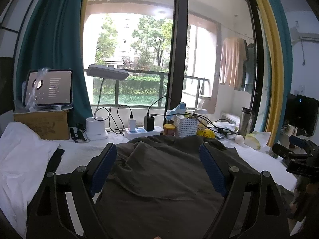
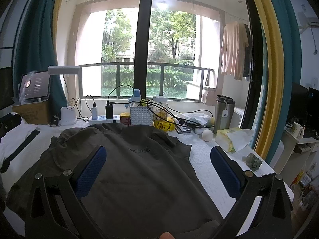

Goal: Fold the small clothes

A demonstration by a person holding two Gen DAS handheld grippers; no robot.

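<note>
Behind everything, a big window [image 1: 151,59] looks onto trees and a balcony rail, with teal curtains at both sides. From the left wrist view, a table covered in a white cloth [image 1: 79,155] runs toward the sill. A dark grey T-shirt [image 1: 159,179] lies spread and wrinkled over the middle of it. The left gripper [image 1: 157,149] hangs just above the shirt with its blue-padded fingers [image 1: 103,169] wide apart and nothing between them. A white piece of clothing [image 1: 22,159] lies at the left, with a dark strip beside it. Along the back stand a tablet [image 1: 49,88] on a cardboard box [image 1: 42,124], a white desk lamp [image 1: 103,99], a power strip [image 1: 143,132] with chargers plugged in, and a white basket [image 1: 185,126]. The right gripper [image 1: 297,155] shows at the far right edge, too cut off there to judge.

From the right wrist view, the same shirt [image 2: 139,169] fills the centre, with a faint dark print on its chest, and its right edge ends on bare white cloth [image 2: 209,159]. The right gripper [image 2: 158,151] has its fingers [image 2: 225,171] spread wide: the left one is over the shirt, the right one over the cloth, gripping nothing. A steel mug [image 2: 223,113], a tissue pack [image 2: 229,139], a white ball [image 2: 207,134] and a small green figure [image 2: 252,161] sit to the right. A fingertip [image 2: 167,235] shows at the bottom edge.
</note>
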